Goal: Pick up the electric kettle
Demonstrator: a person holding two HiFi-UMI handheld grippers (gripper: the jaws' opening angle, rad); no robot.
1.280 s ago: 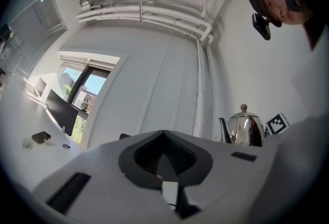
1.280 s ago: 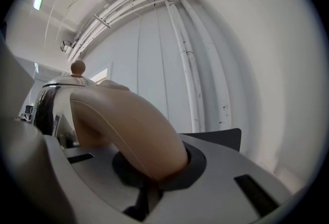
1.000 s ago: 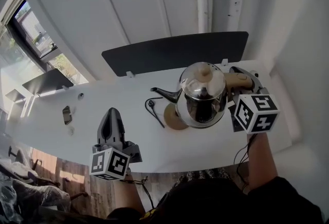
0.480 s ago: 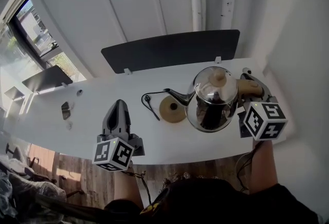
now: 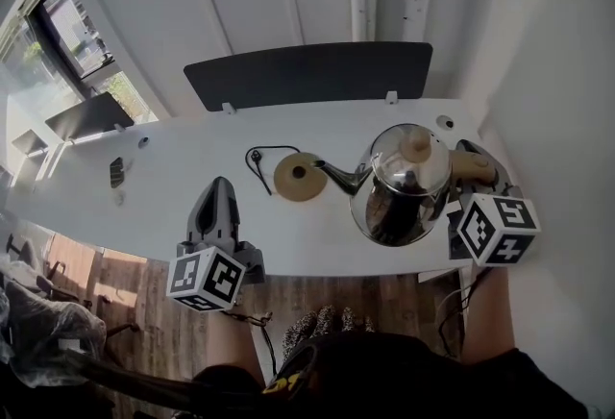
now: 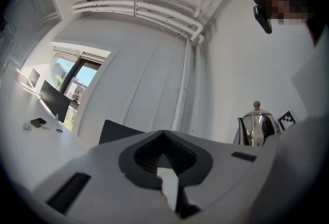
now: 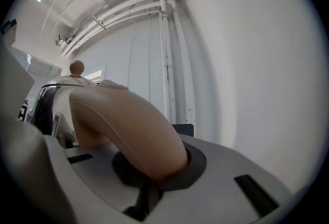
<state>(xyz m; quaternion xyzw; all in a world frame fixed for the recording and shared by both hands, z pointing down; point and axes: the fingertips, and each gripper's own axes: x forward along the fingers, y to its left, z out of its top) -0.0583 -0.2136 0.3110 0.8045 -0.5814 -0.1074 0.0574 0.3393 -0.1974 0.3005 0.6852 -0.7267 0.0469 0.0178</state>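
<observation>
The left tongs [image 6: 163, 135] are closed and empty, with the electric kettle [image 6: 257, 128] at right.

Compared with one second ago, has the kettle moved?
Yes. The kettle, gripped at its handle by the right gripper, has moved right, clear of the round base.

the grey left gripper [image 5: 219, 186] and right gripper [image 5: 478, 165] bear black-and-white marker cubes [image 5: 205, 278]; the top [image 5: 413, 379] is black.

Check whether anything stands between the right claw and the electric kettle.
Nothing visible does. The right claw is already shut on the tan handle of the electric kettle, which is off its round base.
</observation>
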